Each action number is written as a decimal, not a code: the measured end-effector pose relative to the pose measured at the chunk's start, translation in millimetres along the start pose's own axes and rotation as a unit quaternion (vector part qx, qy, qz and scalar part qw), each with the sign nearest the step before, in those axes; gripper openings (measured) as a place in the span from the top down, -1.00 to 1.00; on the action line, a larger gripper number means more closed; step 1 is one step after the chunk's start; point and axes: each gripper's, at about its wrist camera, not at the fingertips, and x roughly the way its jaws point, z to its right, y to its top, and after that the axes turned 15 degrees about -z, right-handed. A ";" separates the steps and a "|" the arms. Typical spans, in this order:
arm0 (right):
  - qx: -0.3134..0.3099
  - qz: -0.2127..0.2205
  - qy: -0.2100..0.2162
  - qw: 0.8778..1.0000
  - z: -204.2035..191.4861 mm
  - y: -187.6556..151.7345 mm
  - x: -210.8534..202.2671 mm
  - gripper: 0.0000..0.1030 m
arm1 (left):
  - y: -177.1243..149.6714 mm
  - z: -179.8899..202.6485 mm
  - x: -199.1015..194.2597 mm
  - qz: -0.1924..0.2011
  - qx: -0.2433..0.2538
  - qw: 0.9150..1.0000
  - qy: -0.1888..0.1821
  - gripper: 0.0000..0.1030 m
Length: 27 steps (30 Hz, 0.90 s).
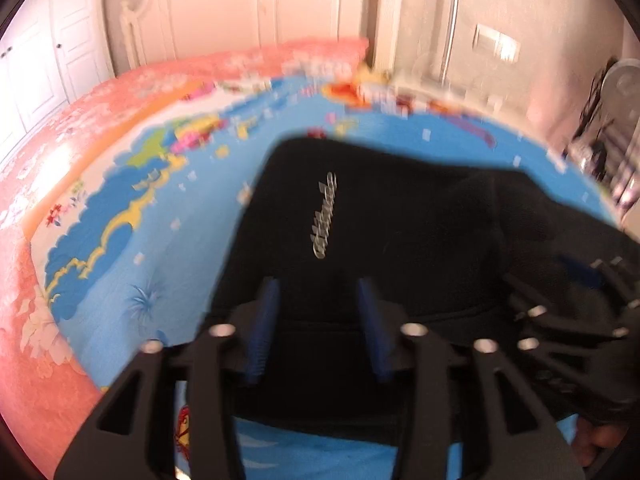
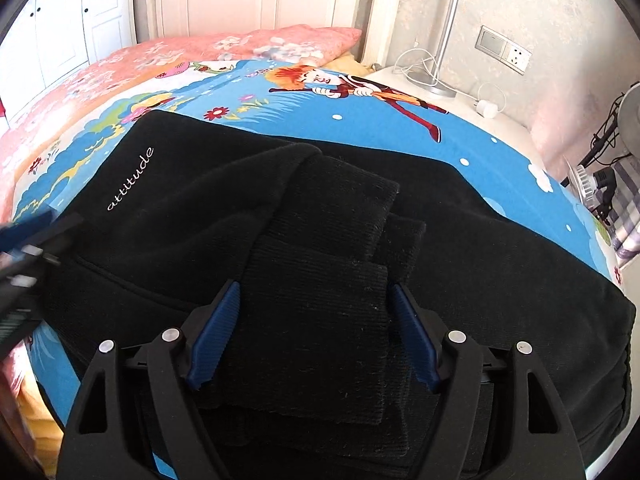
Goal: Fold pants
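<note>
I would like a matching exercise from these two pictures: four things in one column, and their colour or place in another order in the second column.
Things:
1. pants
2. pillow
3. wall socket
4. lamp pole

Descriptions:
A. pink, with flowers, at the head of the bed
B. black, with white writing, lying on the blue sheet
C. silver, standing on the bedside table
D. white, on the wall beside a switch

Pairs: 1-B, 2-A, 3-D, 4-C

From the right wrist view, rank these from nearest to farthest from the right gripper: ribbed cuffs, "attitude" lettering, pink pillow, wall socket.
1. Ribbed cuffs: between the right gripper fingers.
2. "attitude" lettering: up-left on the pants.
3. Pink pillow and wall socket: both far; too close to call.
</note>
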 end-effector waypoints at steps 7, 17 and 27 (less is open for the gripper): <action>0.004 -0.002 0.008 1.000 3.0 0.1 2.3 -0.40 | -22.2 -34.1 15.8 -0.033 -0.018 0.999 -0.008 -0.29; 0.006 -0.006 0.010 1.000 3.9 1.8 3.5 -0.48 | -27.0 -84.4 30.4 -0.050 -0.085 0.981 -0.168 -0.40; 0.073 -0.002 0.104 0.992 33.3 32.3 -23.2 -0.39 | -33.7 -104.1 42.2 -0.045 -0.097 0.953 -0.283 -0.22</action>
